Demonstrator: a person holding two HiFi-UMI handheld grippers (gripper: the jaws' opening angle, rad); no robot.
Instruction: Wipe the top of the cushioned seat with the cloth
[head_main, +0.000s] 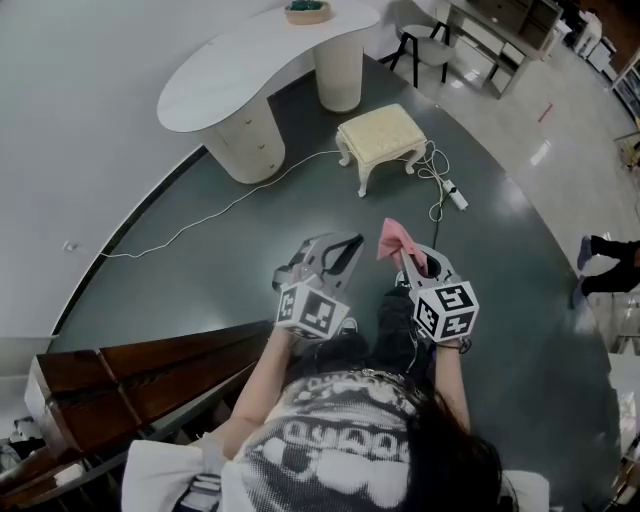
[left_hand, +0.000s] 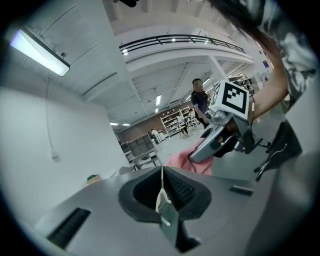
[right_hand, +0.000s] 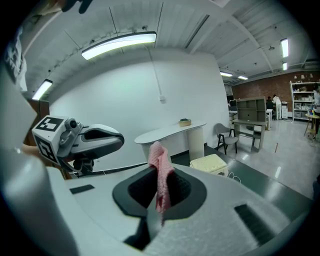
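Head view shows a person standing on a dark green floor (head_main: 250, 260), holding tongs in each hand. The right tongs (head_main: 410, 258) are shut tight on a small pink cloth (head_main: 394, 238), and the cloth sticks up out of the tips. The right gripper view shows this best: the pink cloth is pinched in the middle of the two jaws and hangs down a little.

The left tongs (head_main: 338, 252) are held just beside the right ones. In the left gripper view their jaws are pressed together. Only a thin pale strip shows where they meet, and I cannot tell what it is. They are not holding the cloth.

The little cream cushioned seat with white curvy legs (head_main: 380, 136) stands well apart from the person, across the floor. It is next to a long white rounded surface (head_main: 250, 65). A white cord (head_main: 230, 205) lies on the floor near the seat. The top of the seat looks bare.

I think the wiping has not begun yet. The step in hand is bringing the cloth over to the seat. The next move calls for getting close, stepping over the cord, and lowering the right tongs until the cloth touches the cushion. Then the cloth can be rubbed back and forth across the whole top.
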